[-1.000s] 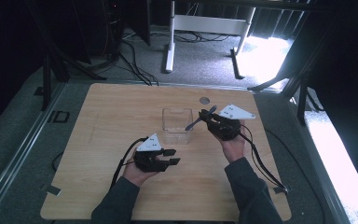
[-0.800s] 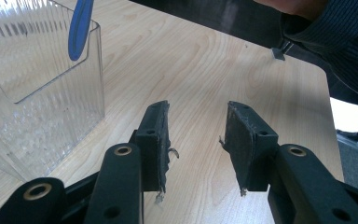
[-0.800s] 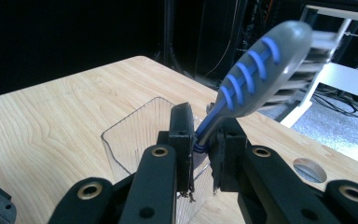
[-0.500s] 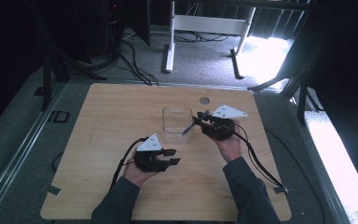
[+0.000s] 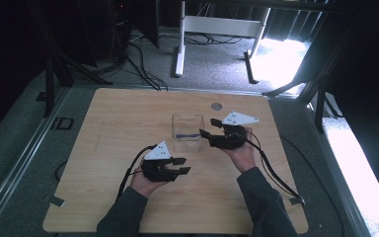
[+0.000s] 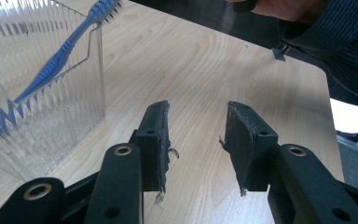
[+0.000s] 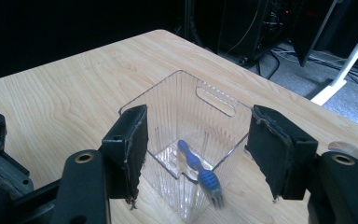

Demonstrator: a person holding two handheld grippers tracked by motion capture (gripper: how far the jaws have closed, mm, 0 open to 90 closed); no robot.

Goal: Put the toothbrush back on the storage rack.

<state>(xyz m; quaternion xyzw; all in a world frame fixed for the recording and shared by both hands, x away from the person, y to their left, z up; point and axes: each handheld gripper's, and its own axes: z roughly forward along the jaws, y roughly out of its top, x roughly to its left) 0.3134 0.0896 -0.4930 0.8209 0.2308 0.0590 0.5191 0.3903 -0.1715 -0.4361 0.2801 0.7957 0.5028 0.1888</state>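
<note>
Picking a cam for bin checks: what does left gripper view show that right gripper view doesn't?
Left gripper view: left gripper open over bare table, a blue sleeve at top right. Right gripper view: right gripper, jaws just opened, nothing between them, looking down into the bin past its handle slot. Both: blue toothbrush leaning in the clear bin.

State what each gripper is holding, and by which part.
Nothing. The right gripper, jaws just opened, has the toothbrush lying loose in the clear box. The left gripper is empty.
</note>
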